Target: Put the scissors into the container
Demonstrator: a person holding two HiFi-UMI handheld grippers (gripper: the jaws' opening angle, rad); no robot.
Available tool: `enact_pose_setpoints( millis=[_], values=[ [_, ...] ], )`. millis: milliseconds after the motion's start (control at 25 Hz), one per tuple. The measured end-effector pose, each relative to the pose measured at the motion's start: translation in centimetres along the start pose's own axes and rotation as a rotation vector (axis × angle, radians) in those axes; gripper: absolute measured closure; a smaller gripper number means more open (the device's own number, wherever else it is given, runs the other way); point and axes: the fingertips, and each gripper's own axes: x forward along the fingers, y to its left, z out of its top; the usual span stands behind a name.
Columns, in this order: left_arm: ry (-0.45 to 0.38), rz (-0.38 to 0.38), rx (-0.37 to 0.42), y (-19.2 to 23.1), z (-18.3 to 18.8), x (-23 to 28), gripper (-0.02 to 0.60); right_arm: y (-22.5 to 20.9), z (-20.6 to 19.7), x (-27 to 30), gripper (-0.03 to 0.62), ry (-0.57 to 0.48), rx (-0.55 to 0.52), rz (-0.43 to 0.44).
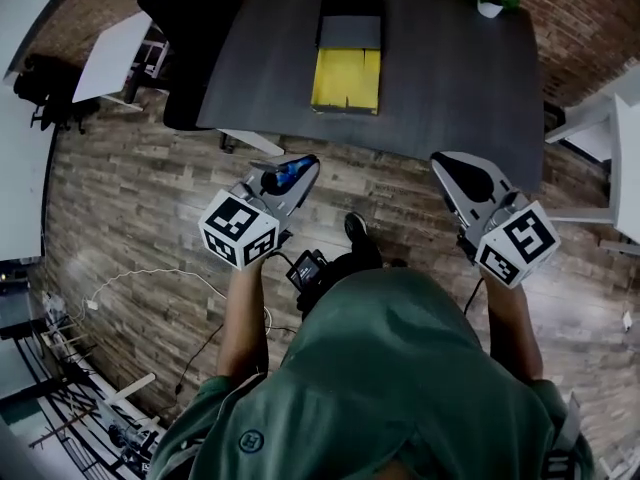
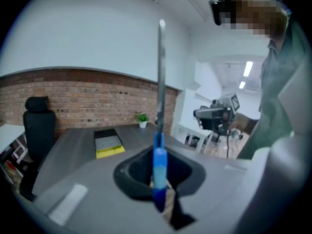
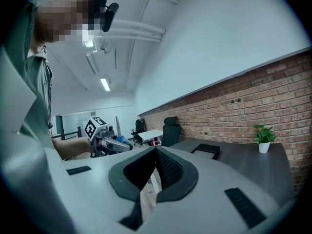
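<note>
Facing a dark table (image 1: 450, 78) and brick wall (image 1: 590, 8), left tongs (image 1: 303, 164) pinch scissors (image 2: 160, 160); right tongs (image 1: 442, 158) are pressed together.

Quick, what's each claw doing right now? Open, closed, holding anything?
Left claw: closed on the scissors, gripped by the blue handle.
Right claw: closed, nothing in it.
</note>
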Motion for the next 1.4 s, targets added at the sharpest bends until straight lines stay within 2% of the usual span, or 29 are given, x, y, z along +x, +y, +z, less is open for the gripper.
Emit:
enact_pose_setpoints(
  millis=[360,600,720,920,1120,1400],
  values=[
    [0.059,-0.093,-0.04,9.2,-0.5,3.1,0.557,-2.6,2.5,8.4,0.589,0.03,-0.023,-0.056],
    [0.162,-0.134,-0.038,12.5,-2.2,6.9,0.557,-4.4,1.9,10.3,0.589,0.067,0.002,-0.089],
    [0.241,-0.15,-0.031,13.4,-3.8,9.7,0.557,-6.1,1.6,10.9,0.589,0.077,0.024,-0.101],
    [0.365,-0.171,-0.051,15.2,-6.8,13.9,0.555,-8.8,0.3,13.0,0.589,0.104,0.057,-0.073],
    [0.47,-0.179,-0.123,17.3,-9.8,17.4,0.555,-11.6,-0.3,15.7,0.589,0.152,0.063,-0.023],
    [0.609,-0.249,-0.205,18.8,-14.0,22.9,0.554,-15.1,-1.9,18.9,0.589,0.21,0.1,0.018]
  ],
)
